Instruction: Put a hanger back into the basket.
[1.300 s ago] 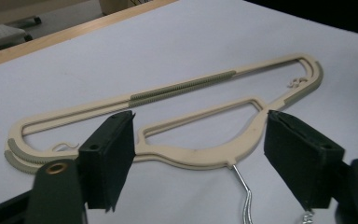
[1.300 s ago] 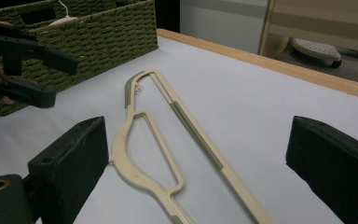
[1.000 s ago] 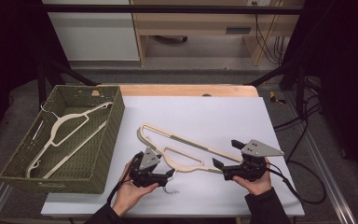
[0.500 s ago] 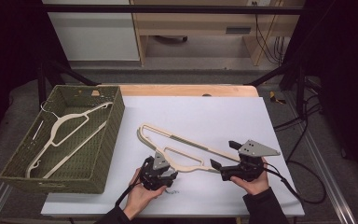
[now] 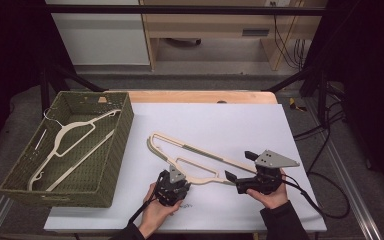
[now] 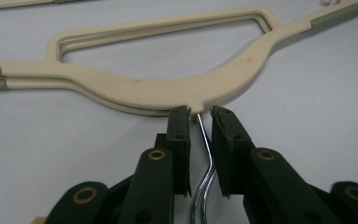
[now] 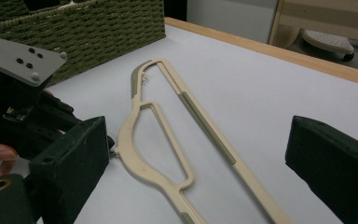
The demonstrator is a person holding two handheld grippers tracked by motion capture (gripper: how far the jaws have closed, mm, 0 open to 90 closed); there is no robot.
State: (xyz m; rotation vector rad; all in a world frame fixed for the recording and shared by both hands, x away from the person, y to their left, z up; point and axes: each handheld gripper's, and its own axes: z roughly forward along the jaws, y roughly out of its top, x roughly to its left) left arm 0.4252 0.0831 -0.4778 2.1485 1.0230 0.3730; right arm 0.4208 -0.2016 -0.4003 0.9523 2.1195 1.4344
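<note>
1. we start with the cream hanger (image 5: pixel 200 162), which lies flat on the white table (image 5: pixel 220 125), stretching from near the middle of the sheet toward the front right.
2. its thin metal hook (image 6: pixel 204 158) comes off the curved neck toward the front edge; in the left gripper view the wire runs straight between our two black jaws.
3. our left gripper (image 5: pixel 172 186) sits at the neck of the hanger, near the front edge of the table. its jaws have just been closing and now stand a narrow gap apart, one on each side of the wire, and we see a sliver of space on both sides, so the pads do not press on it yet.
4. our right gripper (image 5: pixel 242 170) rests just beside the hanger's long arm on the right. its jaws stand wide apart with nothing between the pads; in the right gripper view the hanger's arm passes across the table below and between them.
5. further out, at the left edge of the table, a woven green basket (image 5: pixel 111 150) holds a second cream hanger (image 5: pixel 72 145) lying tilted inside it.
6. a strip of bare wood (image 5: pixel 200 96) shows along the table's far edge.
</note>
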